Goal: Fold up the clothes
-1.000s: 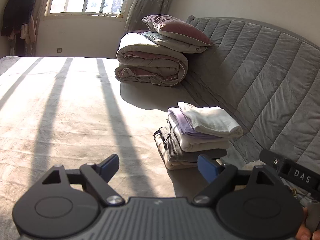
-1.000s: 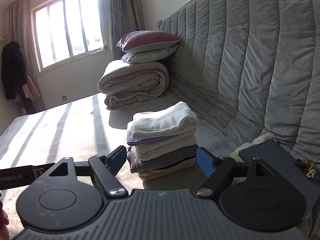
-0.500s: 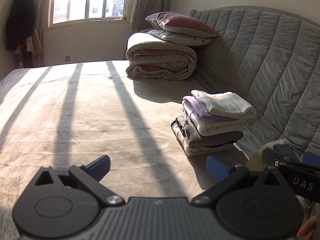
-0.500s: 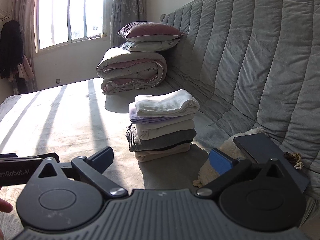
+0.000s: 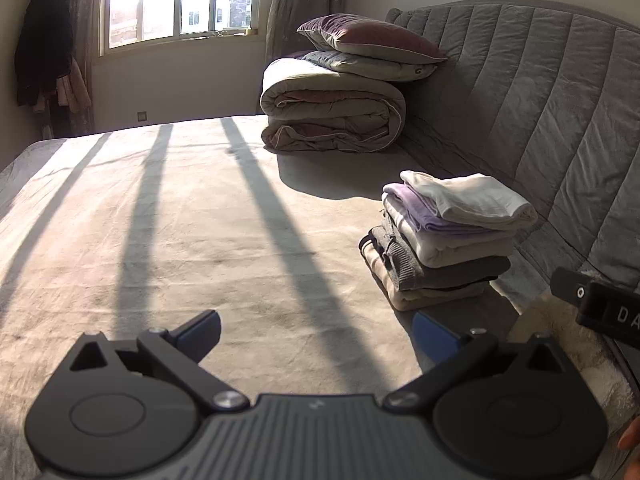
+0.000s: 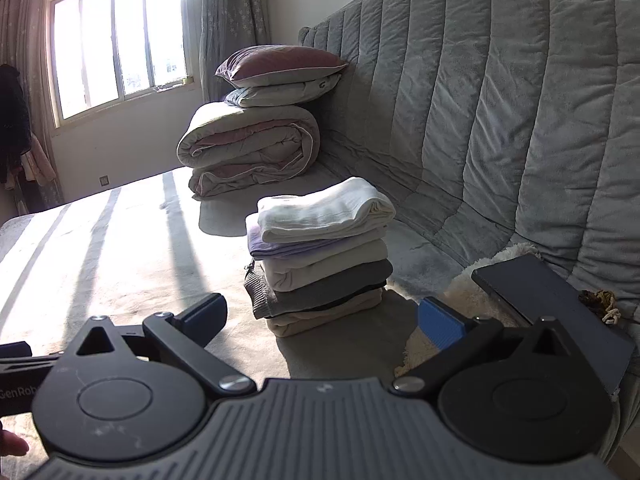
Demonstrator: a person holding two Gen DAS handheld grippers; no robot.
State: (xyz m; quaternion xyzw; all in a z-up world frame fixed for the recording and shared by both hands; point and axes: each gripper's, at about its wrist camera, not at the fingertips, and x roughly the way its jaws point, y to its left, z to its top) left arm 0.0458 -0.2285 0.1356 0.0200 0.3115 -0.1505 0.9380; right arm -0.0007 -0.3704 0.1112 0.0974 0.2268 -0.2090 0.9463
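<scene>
Left hand-held gripper [image 5: 316, 332]: blue-padded jaws spread wide, nothing between them, hovering over the bed. Right hand-held gripper [image 6: 322, 316]: same, jaws wide apart and empty; in its own view the stack sits dead ahead at 12 o'clock, just past the fingertips.

Task item: neat stack of folded clothes [image 5: 444, 240] at 2 o'clock in the left view, resting on the beige sunlit bed cover [image 5: 160, 220] near the grey quilted headboard [image 5: 540, 120]. Top to bottom: white folded piece, lilac, cream, grey knit, beige. All folded and squared up. No loose garment visible in either view.

So the clothes in frame already lie as the task wants. This fits either a finished pile or a pause before another garment gets fetched from out of view; can't tell which.

Notes if anything more goes on the stack:
- Stack is tall and leans slightly toward the headboard. Lower from above, don't slide on from the side.
- Grey knit edge overhangs on the near side; don't snag it with a pad.
- Keep both grippers level so the fold edges stay aligned.

Surroundings: white fluffy cushion [image 6: 472, 280] with a dark flat rectangular slab [image 6: 548, 304] on it at 3 o'clock in the right view, close to the stack. Rolled grey-pink duvet [image 5: 332, 116] with two pillows [image 5: 368, 46] on top at 12 o'clock, well apart.
</scene>
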